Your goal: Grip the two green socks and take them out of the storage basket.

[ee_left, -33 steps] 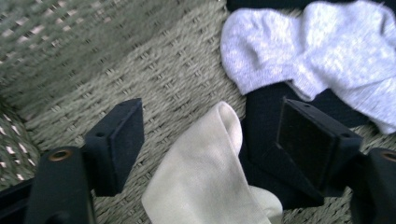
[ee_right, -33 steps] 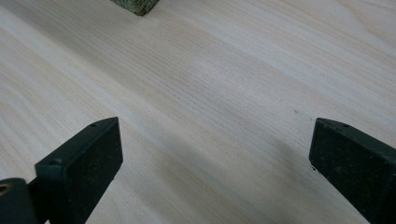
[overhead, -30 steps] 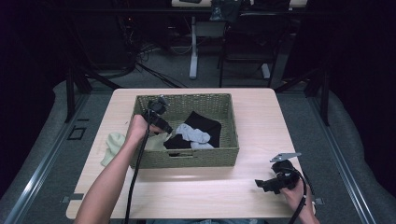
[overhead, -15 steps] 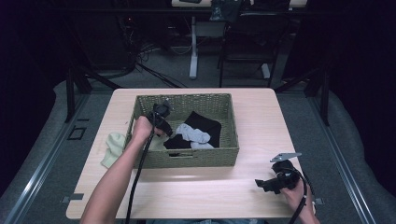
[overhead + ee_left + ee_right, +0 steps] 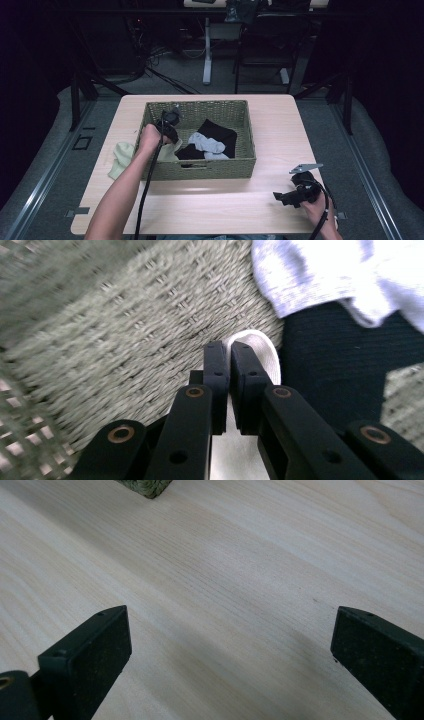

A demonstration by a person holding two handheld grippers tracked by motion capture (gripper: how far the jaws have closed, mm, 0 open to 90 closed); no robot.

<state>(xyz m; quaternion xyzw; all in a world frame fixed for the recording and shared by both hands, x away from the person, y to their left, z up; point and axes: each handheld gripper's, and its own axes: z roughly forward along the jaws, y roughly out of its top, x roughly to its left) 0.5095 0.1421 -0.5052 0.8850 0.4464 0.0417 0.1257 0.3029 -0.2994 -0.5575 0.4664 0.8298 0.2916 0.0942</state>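
I see a pale wood table in a dark room, with grey floor around it, black stands and cables behind. A green woven basket sits on the middle of the table, its long side running left to right. Inside lie a black cloth and a light grey sock on top of it, toward the basket's right half. A pale yellow-green cloth lies partly on the table just outside the basket's left wall.

My left gripper is down inside the basket's left part, jaws pinched nearly together on a white sock. The sock's fold rises between the jaws and curls round the right one, beside the black cloth; I cannot tell its long axis.

My right gripper rests low at the table's near right corner, well apart from the basket, jaws spread wide over bare wood and holding nothing.
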